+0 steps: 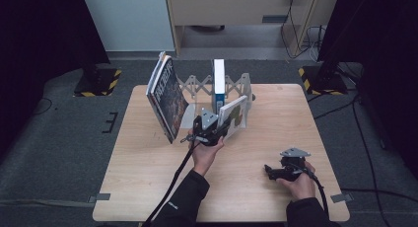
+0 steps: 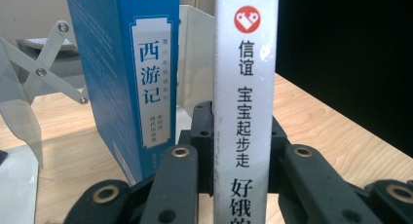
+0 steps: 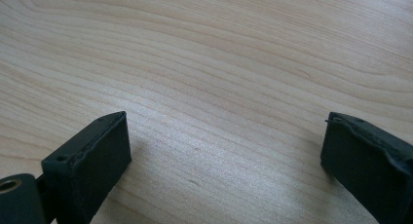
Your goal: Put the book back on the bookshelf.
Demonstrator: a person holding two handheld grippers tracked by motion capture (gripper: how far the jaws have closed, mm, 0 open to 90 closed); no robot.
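Observation:
My left gripper [image 1: 221, 129] is shut on a thin white book [image 1: 234, 114] and holds it tilted at the middle of the table. In the left gripper view the book's grey-white spine [image 2: 246, 112] stands upright between the two black jaws of the left gripper [image 2: 239, 125], which press on its sides. Just behind it a blue book [image 2: 131, 73] stands upright in an accordion book rack [image 1: 194, 84]. My right gripper [image 1: 269, 170] rests low at the front right of the table, open. Bare wood shows between the jaws of the right gripper [image 3: 226, 146].
A large dark book [image 1: 167, 96] leans at the rack's left end. The blue book [image 1: 219, 81] is in the rack's middle, and a clear end plate [image 2: 197, 53] rises behind the books. The wooden table [image 1: 148, 172] ends near the person's sleeves.

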